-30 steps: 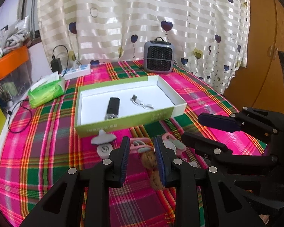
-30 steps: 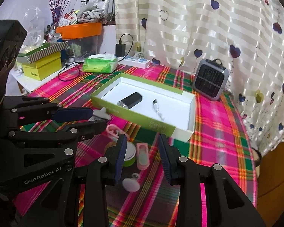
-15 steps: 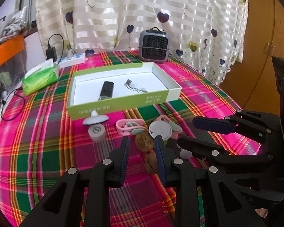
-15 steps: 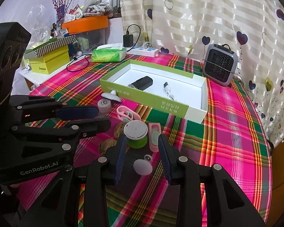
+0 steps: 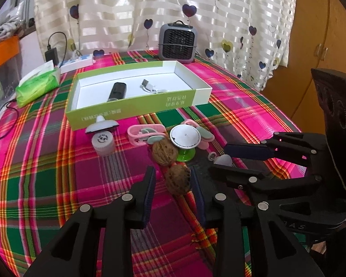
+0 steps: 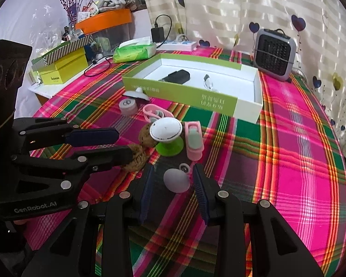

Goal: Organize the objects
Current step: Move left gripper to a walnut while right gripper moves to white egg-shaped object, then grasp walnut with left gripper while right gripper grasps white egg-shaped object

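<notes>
A green and white open box point(image 5: 136, 108) holds a black device point(image 5: 117, 90) and a white cable point(image 5: 151, 87); the box also shows in the right wrist view point(image 6: 196, 101). In front lie a grey cap point(image 5: 103, 140), pink clips point(image 5: 145, 133), a white disc on a green base point(image 5: 185, 137) and two walnuts. My left gripper point(image 5: 173, 180) is open around the near walnut point(image 5: 178, 182), low over the cloth. My right gripper point(image 6: 173, 180) is open around a small grey egg-shaped piece point(image 6: 175, 180).
A grey fan heater point(image 5: 177, 41) stands behind the box. A green tissue pack point(image 5: 37, 85), a power strip point(image 5: 77, 61) and cables lie at the back left. Yellow boxes point(image 6: 62, 69) stand on a side shelf. The plaid cloth point(image 6: 299, 161) covers the table.
Both grippers have moved down and forward towards the loose items. The near walnut now sits between my left fingers and the grey piece between my right fingers.
</notes>
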Action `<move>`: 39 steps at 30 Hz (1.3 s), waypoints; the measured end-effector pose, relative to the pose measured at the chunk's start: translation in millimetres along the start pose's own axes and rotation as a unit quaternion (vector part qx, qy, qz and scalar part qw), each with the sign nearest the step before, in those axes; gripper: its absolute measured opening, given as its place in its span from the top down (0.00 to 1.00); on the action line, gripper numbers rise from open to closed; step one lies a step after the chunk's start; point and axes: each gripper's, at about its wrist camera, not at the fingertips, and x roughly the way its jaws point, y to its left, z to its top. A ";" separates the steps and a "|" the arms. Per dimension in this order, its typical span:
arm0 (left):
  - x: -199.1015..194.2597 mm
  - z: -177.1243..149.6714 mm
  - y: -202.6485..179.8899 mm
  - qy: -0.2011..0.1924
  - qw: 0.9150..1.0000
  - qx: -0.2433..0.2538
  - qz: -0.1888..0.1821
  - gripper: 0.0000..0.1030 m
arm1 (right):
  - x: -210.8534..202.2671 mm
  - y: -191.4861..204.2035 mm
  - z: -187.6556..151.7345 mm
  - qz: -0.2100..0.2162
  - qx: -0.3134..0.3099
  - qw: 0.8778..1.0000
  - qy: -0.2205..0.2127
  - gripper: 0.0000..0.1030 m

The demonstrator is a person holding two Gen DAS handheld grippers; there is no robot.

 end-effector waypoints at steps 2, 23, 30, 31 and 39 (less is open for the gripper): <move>1.8 0.0 -0.7 0.002 1.000 0.002 -0.003 0.68 | 1.9 -1.7 0.2 0.004 0.004 1.000 0.004 0.65; 19.0 0.6 -4.2 0.031 0.999 -0.003 -0.018 0.67 | 6.7 -11.3 -0.1 0.008 0.020 1.000 0.021 0.75; 17.5 -1.1 -2.3 0.028 1.000 -0.009 -0.011 0.70 | 4.3 -10.0 -0.3 0.004 0.019 1.000 0.014 0.75; 16.9 -1.2 -2.1 0.026 1.000 -0.010 -0.010 0.70 | 3.9 -9.5 -0.6 0.004 0.018 1.000 0.013 0.75; 8.3 -0.4 -2.4 0.013 1.000 -0.012 -0.006 0.70 | -3.3 -4.6 -2.0 0.004 0.018 1.000 0.004 0.75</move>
